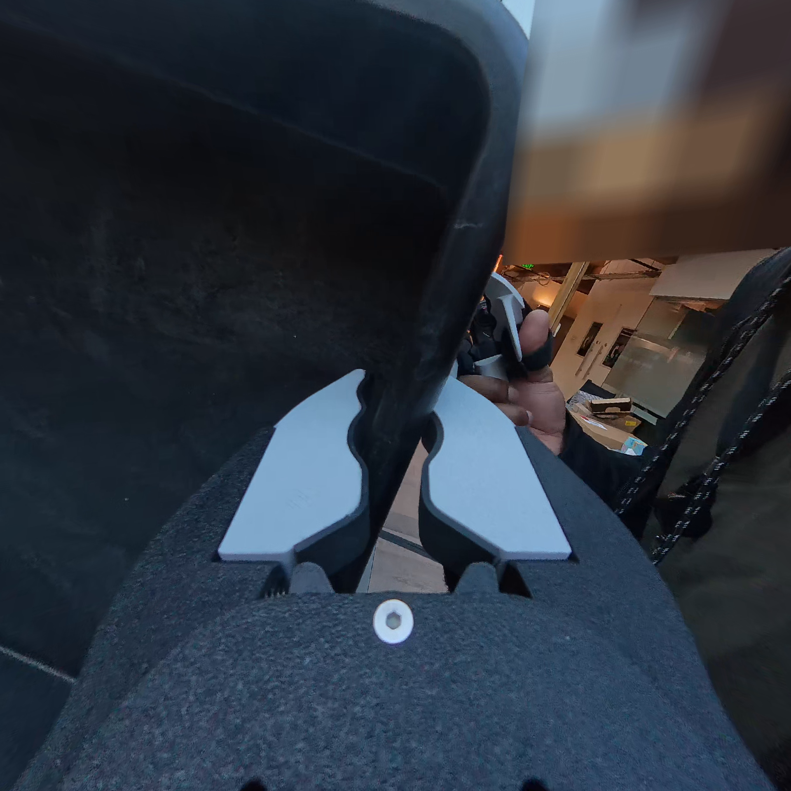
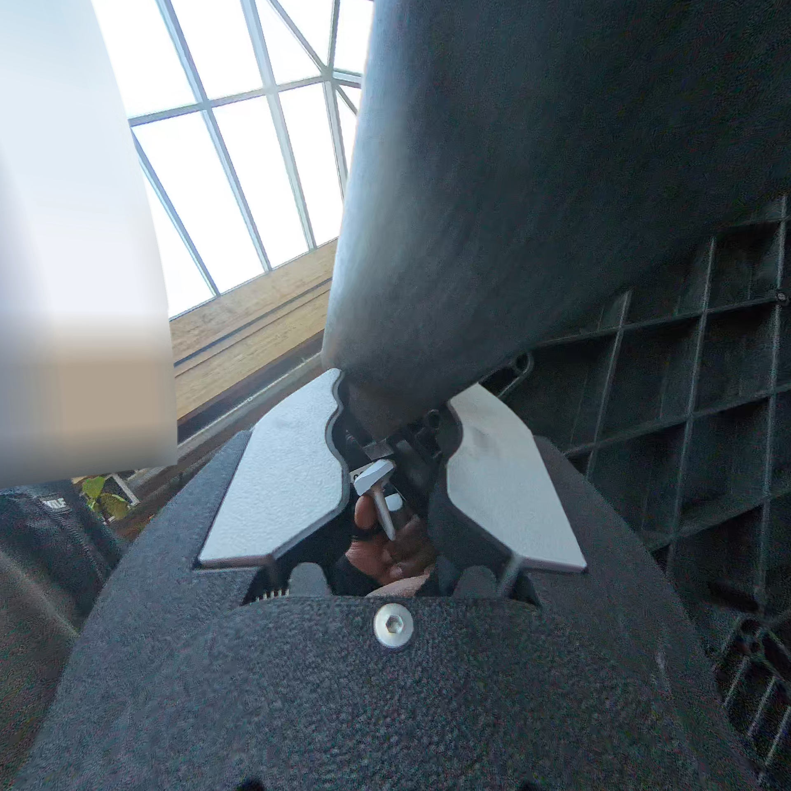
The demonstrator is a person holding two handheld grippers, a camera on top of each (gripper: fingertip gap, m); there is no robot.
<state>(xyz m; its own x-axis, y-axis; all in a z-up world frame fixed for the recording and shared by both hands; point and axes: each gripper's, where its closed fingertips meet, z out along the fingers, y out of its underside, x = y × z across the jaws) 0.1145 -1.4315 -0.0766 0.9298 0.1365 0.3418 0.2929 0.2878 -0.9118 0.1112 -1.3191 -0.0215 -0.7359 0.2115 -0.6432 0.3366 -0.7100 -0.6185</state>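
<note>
Black plastic bin (image 1: 214,214) held up off any surface, tilted, hollow interior facing the left wrist view, smooth outer wall and gridded underside (image 2: 685,385) facing the right wrist view. Left gripper (image 1: 396,411) pinched on the rolled rim (image 1: 483,214), one finger inside the wall, one outside, rim running up and away along the finger line; right gripper (image 2: 396,411) closed on the lower edge of the outer wall from the opposite side. Opposite hand (image 1: 535,402) visible just beyond the rim, skylight (image 2: 239,128) overhead.
</note>
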